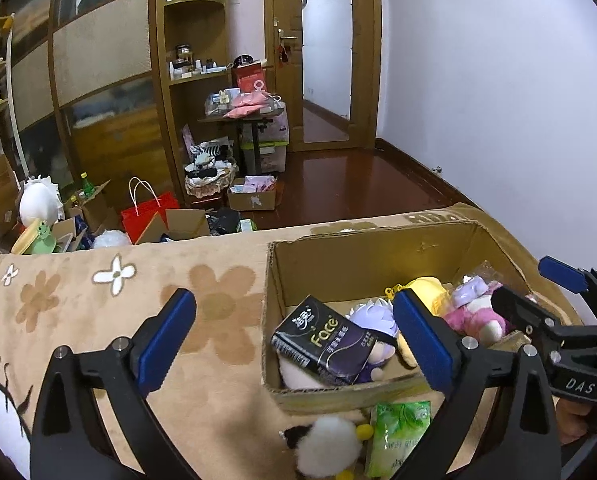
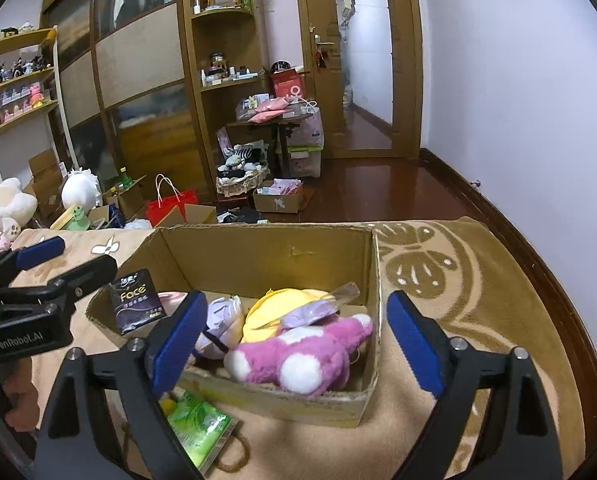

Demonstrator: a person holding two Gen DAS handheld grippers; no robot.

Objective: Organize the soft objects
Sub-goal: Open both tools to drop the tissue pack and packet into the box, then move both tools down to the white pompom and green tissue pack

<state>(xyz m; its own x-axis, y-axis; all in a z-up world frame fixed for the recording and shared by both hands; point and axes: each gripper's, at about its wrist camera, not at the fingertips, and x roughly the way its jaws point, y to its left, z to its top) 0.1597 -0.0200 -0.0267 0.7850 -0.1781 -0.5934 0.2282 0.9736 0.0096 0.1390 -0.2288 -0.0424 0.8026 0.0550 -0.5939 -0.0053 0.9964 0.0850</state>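
Note:
A cardboard box (image 1: 378,254) (image 2: 258,252) sits on a tan flowered blanket (image 1: 98,312). Inside lie a black "Face" tissue pack (image 1: 326,340) (image 2: 136,300), a purple-haired doll (image 1: 372,316) (image 2: 222,320), a yellow plush (image 1: 426,288) (image 2: 282,304) and a pink-and-white plush (image 1: 474,318) (image 2: 298,352). In front of the box lie a green tissue pack (image 1: 398,436) (image 2: 198,428) and a white fluffy toy (image 1: 330,444). My left gripper (image 1: 294,332) is open and empty above the box's near left corner. My right gripper (image 2: 294,332) is open and empty over the pink plush.
The blanket's patterned edge (image 2: 458,280) runs right of the box. Beyond the bed, the floor holds a red bag (image 1: 146,212), open cartons (image 1: 254,196), plush toys (image 2: 2,208) and a basket of clothes (image 2: 242,176). Wooden shelves (image 1: 194,60) and a door (image 2: 358,60) stand behind.

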